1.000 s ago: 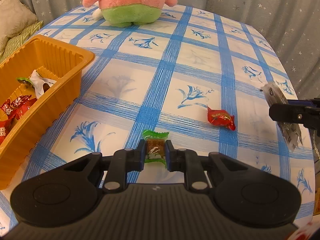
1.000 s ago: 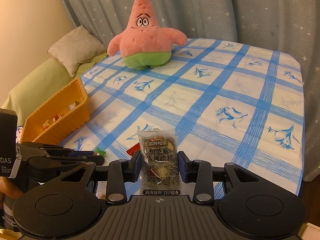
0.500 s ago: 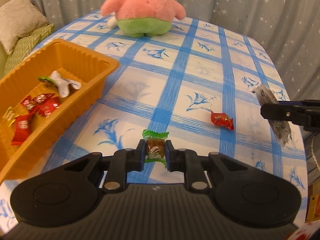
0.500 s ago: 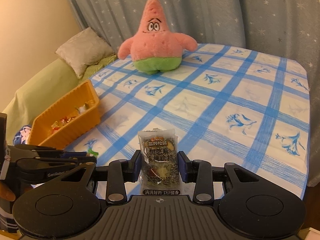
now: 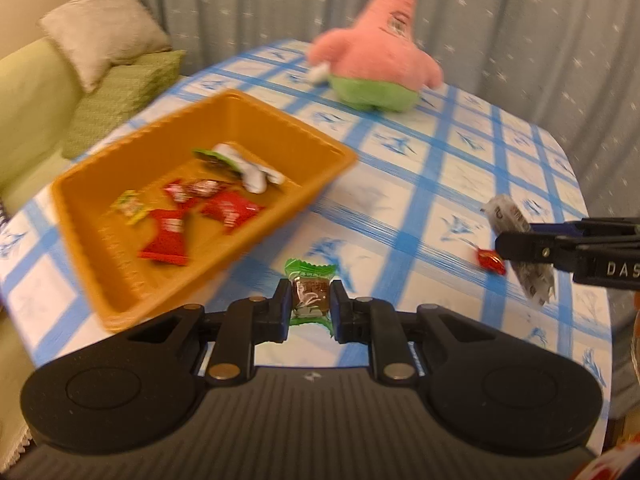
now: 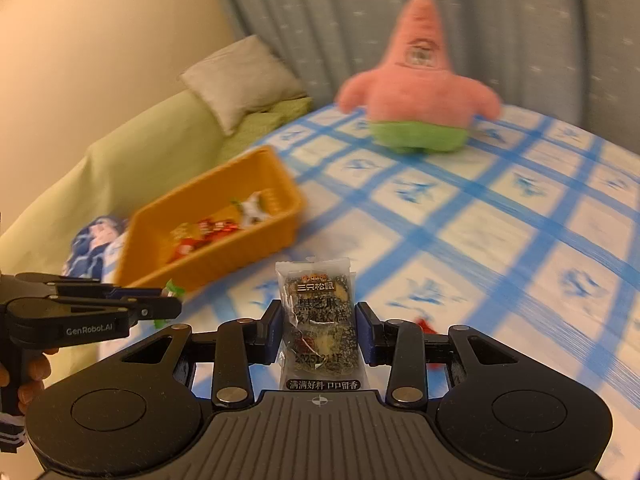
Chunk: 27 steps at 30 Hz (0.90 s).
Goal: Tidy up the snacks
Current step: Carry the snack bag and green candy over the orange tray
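Note:
My left gripper is shut on a green-wrapped candy, held above the table just right of the orange tray. The tray holds several red snack packs, a yellow one and a white wrapper. My right gripper is shut on a clear packet of dark sesame cake, lifted over the tablecloth. In the left wrist view the right gripper shows at the right edge with that packet. A red candy lies on the cloth beneath it. The left gripper appears at the left of the right wrist view.
A pink and green star-shaped plush toy sits at the far side of the blue-checked tablecloth. A green sofa with a beige cushion stands beyond the tray's side. Grey starred curtains hang behind. A hand holds the left gripper.
Both grippers have risen and swung left toward the orange tray, each keeping its snack. The tray's inside has come fully into the left wrist view; the red candy stays on the cloth.

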Each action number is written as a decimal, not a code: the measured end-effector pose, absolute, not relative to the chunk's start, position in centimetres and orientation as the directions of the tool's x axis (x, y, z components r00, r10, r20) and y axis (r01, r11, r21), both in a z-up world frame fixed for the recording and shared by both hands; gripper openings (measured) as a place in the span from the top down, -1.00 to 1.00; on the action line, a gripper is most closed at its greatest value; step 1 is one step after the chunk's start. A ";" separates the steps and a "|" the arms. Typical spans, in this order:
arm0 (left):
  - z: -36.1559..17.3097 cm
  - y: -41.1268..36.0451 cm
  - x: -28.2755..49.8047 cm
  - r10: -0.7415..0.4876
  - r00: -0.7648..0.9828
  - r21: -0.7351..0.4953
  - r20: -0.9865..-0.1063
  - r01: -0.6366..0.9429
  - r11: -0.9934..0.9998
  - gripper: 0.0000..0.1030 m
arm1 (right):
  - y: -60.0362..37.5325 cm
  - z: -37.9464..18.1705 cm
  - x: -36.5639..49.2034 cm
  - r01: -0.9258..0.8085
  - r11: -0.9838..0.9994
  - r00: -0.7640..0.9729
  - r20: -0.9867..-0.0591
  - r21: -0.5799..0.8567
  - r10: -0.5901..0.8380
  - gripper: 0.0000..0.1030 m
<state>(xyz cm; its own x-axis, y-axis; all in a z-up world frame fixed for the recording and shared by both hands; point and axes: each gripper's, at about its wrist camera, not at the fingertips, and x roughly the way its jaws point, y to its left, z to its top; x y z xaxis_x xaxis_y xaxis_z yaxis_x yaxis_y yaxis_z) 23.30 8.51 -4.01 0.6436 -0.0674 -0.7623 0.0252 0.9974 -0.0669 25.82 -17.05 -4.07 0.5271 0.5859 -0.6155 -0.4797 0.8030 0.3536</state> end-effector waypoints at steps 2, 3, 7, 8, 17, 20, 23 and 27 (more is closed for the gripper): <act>-3.4 9.7 23.0 -0.046 0.656 -0.066 -0.754 -0.006 0.998 0.66 | -15.5 -3.7 26.1 -0.514 0.781 0.506 -0.610 0.355 0.610 0.26; -3.2 10.2 22.8 -0.035 0.660 -0.064 -0.751 -0.020 0.998 0.66 | -14.7 -3.5 26.3 -0.533 0.770 0.496 -0.607 0.352 0.621 0.26; -2.3 12.2 22.6 0.007 0.674 -0.055 -0.739 -0.070 0.996 0.66 | -11.2 -2.8 27.2 -0.604 0.727 0.465 -0.597 0.326 0.654 0.26; -2.2 12.6 22.7 0.017 0.678 -0.052 -0.735 -0.082 0.995 0.66 | -10.4 -2.6 27.6 -0.618 0.717 0.459 -0.593 0.322 0.662 0.26; -1.2 16.6 23.9 0.087 0.704 -0.028 -0.705 -0.150 0.988 0.66 | -4.6 -1.2 31.6 -0.695 0.661 0.434 -0.568 0.282 0.699 0.26; -1.1 17.6 24.7 0.110 0.704 -0.018 -0.702 -0.171 0.985 0.66 | -3.3 -1.3 33.1 -0.693 0.666 0.437 -0.574 0.276 0.693 0.26; -1.2 18.6 25.8 0.128 0.702 -0.011 -0.701 -0.190 0.982 0.66 | -2.3 -1.5 34.7 -0.694 0.670 0.442 -0.579 0.263 0.685 0.26; -1.6 19.7 27.2 0.142 0.695 -0.009 -0.705 -0.208 0.978 0.66 | -1.2 -2.0 36.7 -0.696 0.674 0.444 -0.590 0.246 0.674 0.26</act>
<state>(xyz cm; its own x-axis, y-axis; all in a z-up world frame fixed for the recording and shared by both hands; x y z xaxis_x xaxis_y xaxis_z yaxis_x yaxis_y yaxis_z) 27.16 19.68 -1.60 0.6945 0.1417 -0.7054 -0.2085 0.9780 -0.0088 36.68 -1.20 -1.96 0.4445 0.6740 -0.5901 -0.6961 0.6745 0.2460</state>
